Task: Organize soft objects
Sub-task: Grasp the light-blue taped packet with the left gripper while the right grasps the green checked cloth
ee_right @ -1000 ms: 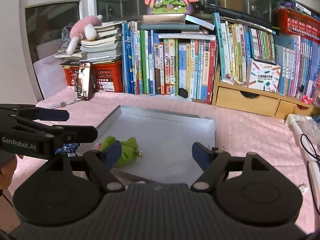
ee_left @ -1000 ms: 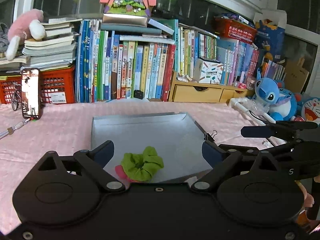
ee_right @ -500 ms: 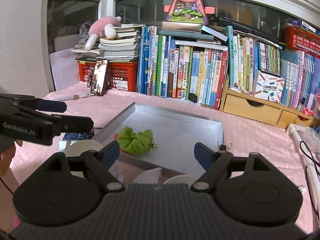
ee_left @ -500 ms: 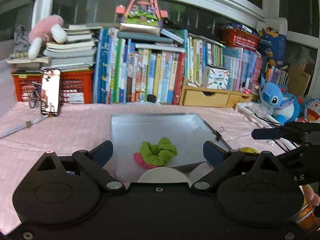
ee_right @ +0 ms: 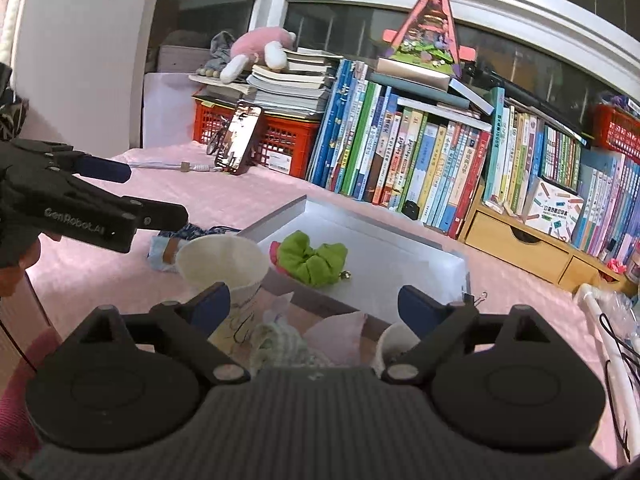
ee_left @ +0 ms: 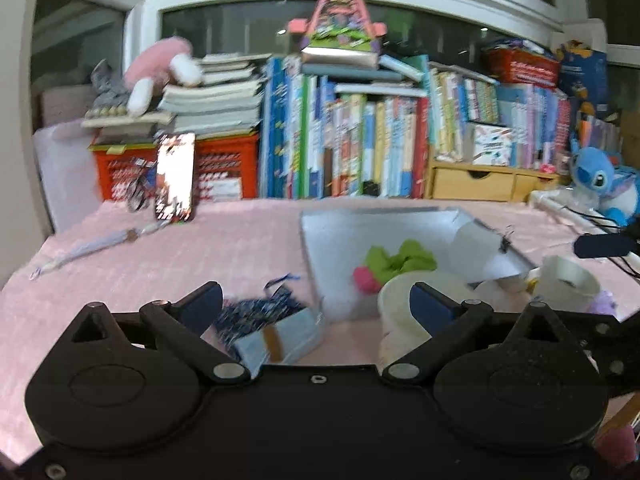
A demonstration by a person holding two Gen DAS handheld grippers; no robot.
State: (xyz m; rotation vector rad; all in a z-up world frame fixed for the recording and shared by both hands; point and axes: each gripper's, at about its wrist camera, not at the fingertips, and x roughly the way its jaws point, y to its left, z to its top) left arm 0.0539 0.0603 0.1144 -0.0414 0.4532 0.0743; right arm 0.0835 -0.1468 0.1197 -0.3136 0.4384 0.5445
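A home study or child's room. Along the far edge of a table covered in pink cloth (ee_right: 248, 192) stand rows of children's books (ee_right: 404, 156), red crates (ee_right: 280, 136) and wooden drawers (ee_right: 516, 236). Plush toys (ee_left: 596, 176) sit at its right edge, below dark windows (ee_right: 332, 28).

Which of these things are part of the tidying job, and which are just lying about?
Part of the job:
green scrunchie
pink scrunchie
grey tray
pale soft pieces near the cups

Just lying about:
books
phone
red crate
pink plush
blue plush
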